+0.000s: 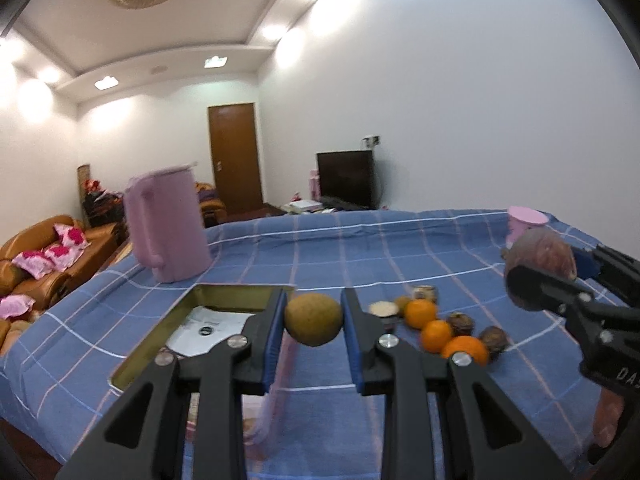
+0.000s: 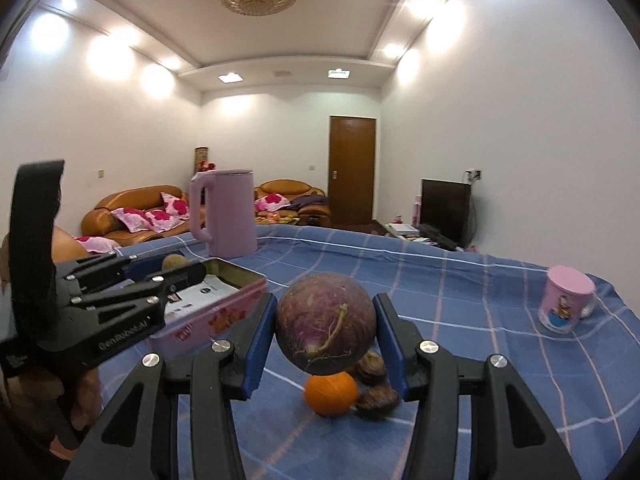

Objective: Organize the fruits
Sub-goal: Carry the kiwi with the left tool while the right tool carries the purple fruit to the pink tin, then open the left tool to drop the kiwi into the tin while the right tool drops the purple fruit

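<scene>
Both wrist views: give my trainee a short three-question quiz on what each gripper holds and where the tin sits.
1. True or false: the left gripper is shut on the round brownish-green fruit.
2. The right gripper holds: A) an orange, B) the round purple root-tailed fruit, C) the pink cartoon-printed mug.
3. Fill in: the open rectangular gold-lined tin lies in front of the tall pink ____.

Key: 1 true; 2 B; 3 jug. The three loose oranges lie on the blue checked tablecloth.

Bright ceiling spotlights point(image 2: 231, 77) glare on white walls; fisheye bends the edges, and the pink kettle point(image 1: 166, 224) shows motion blur.
</scene>
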